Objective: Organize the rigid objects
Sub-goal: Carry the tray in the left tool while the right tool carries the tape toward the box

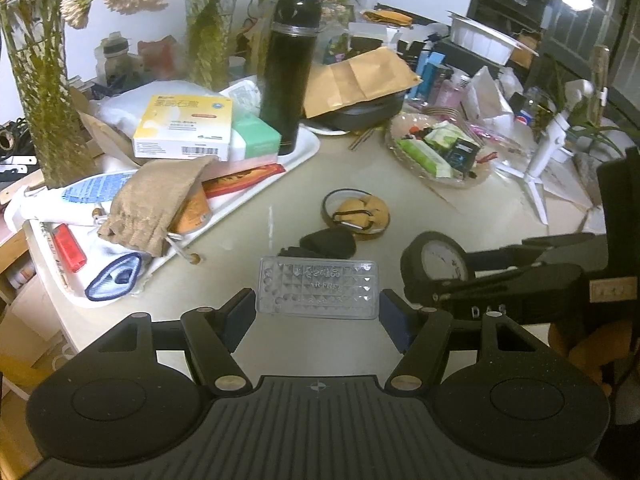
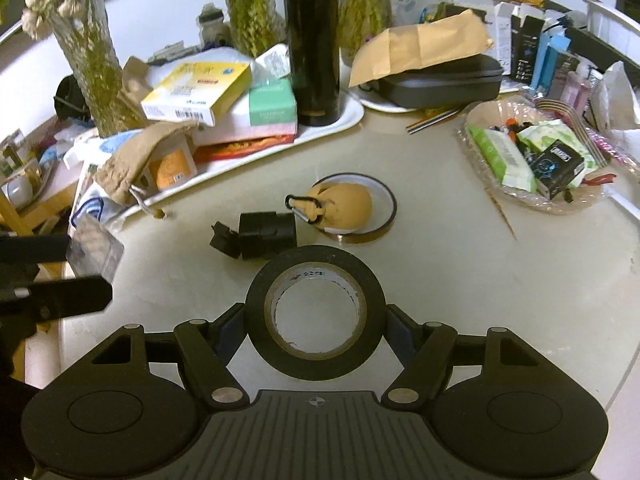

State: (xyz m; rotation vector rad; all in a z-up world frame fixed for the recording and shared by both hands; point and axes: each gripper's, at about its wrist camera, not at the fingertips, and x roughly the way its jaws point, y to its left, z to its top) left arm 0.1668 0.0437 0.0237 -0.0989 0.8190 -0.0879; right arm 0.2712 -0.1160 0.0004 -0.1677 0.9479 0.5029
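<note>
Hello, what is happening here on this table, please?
A person is tidying a cluttered table with a gripper in each hand. The left gripper holds a clear plastic case between its jaws. The right gripper holds a roll of black tape, lifted off the table. A black thermos stands on a white tray behind.

One black tape roll; one clear plastic case; one black flask; two white trays; three glass vases.
</note>
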